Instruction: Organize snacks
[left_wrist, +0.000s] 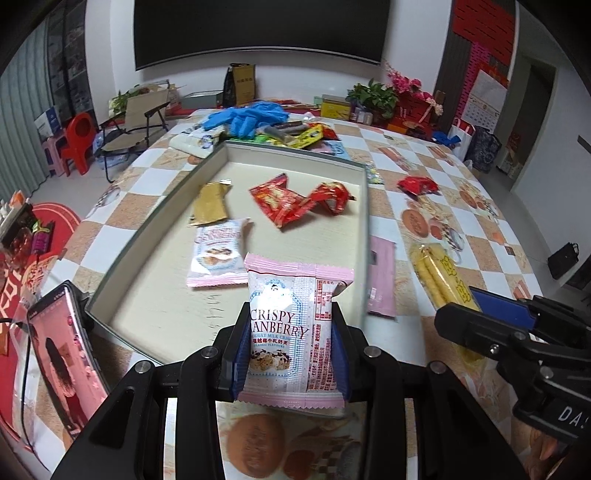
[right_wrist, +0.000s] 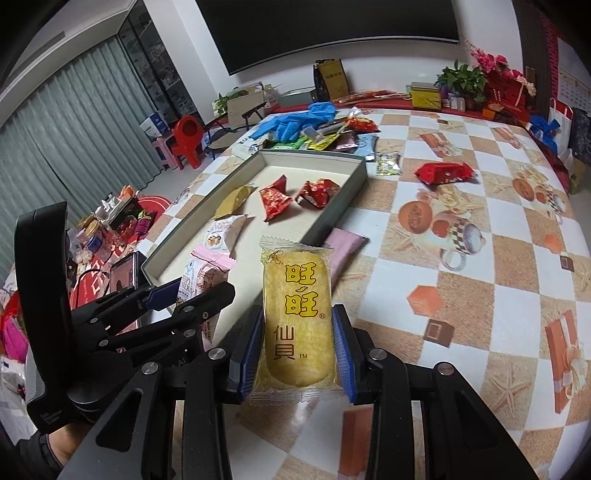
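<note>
Both views are evenly lit by soft indoor light — shadows under the wrappers in the tray (left_wrist: 360, 221) are faint and short. The glossy tablecloth (right_wrist: 480, 295) shows mild sheen. Fisheye distortion bends the walls and curtains, and black vignetting fills the corners. Slight motion blur softens the tray's near edge — the close packets stay legible.

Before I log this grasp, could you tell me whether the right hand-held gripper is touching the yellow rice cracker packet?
Touching: the right wrist view shows the right hand-held gripper with both blue pads pressed against the yellow rice cracker packet.
</note>
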